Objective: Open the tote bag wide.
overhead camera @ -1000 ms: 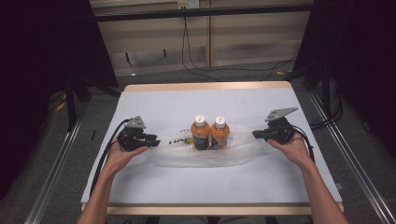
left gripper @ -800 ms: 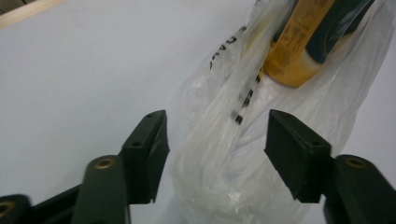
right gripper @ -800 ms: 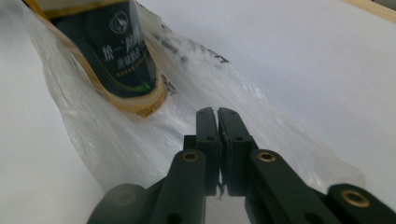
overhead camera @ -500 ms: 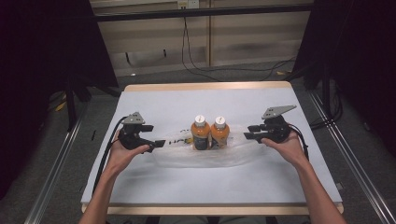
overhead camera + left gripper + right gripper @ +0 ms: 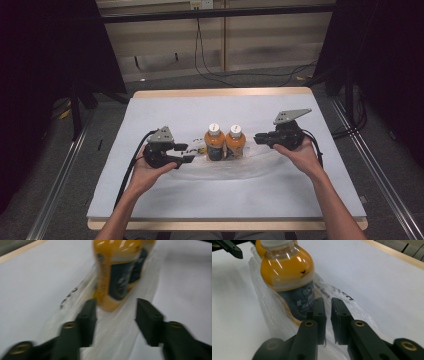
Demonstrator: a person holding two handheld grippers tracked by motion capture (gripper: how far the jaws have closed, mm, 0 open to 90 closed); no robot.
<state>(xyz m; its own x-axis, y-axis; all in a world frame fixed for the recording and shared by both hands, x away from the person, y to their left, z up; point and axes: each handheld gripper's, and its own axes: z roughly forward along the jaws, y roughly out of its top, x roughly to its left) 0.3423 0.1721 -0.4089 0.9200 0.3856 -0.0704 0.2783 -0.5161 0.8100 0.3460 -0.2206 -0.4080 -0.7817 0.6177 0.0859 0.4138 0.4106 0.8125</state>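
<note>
Centrally, two orange bottles (image 5: pixel 225 142) stood upright on a clear plastic bag (image 5: pixel 235 167) at frame middle. Left gripper (image 5: pixel 186 153), jaws spread, approached from frame left; right gripper (image 5: pixel 258 138), nearly closed, empty, sat opposite.

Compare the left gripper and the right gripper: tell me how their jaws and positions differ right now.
The left gripper has its jaws spread wide, while the right gripper has its jaws nearly closed, a thin gap between. The left sits left of the two orange bottles, the right on the opposite side. Both point inward over the clear plastic bag.
</note>
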